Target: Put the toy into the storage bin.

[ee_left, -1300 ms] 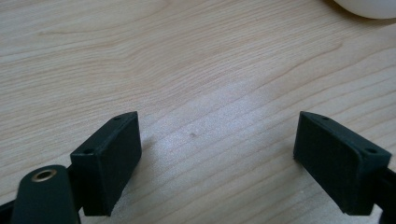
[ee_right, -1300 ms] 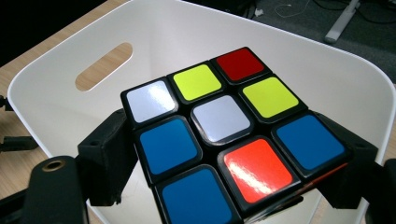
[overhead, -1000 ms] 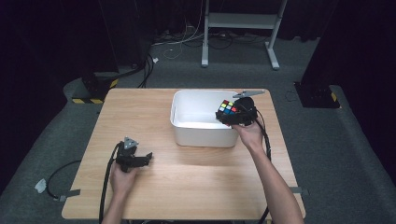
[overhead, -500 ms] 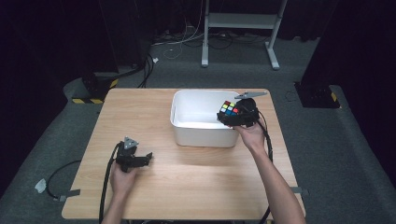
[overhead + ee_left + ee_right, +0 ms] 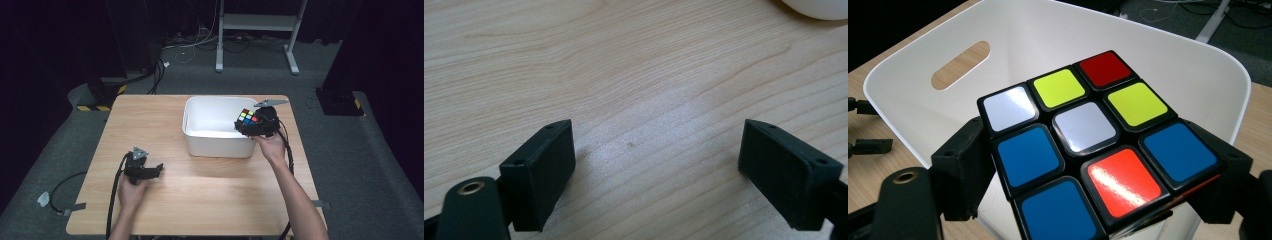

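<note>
Nothing has shifted over the last second: right tongs [image 5: 250, 127] still clamp the puzzle cube [image 5: 247, 119] above the white bin's [image 5: 210, 142] right end, near the surface's far right corner, so the drop looks imminent. Cube shows scrambled blue, yellow, white, red and orange stickers. Left tongs [image 5: 157, 169] rest wide, empty.

Lab or studio: black curtains [image 5: 60, 45], floor cables [image 5: 200, 45], grey carpet [image 5: 350, 150]

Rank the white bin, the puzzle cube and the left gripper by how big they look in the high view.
1. White bin, clearly largest.
2. Left gripper.
3. Puzzle cube, held over the bin by the right gripper. It looks close to the left gripper in size, so that order is unsure.
</note>
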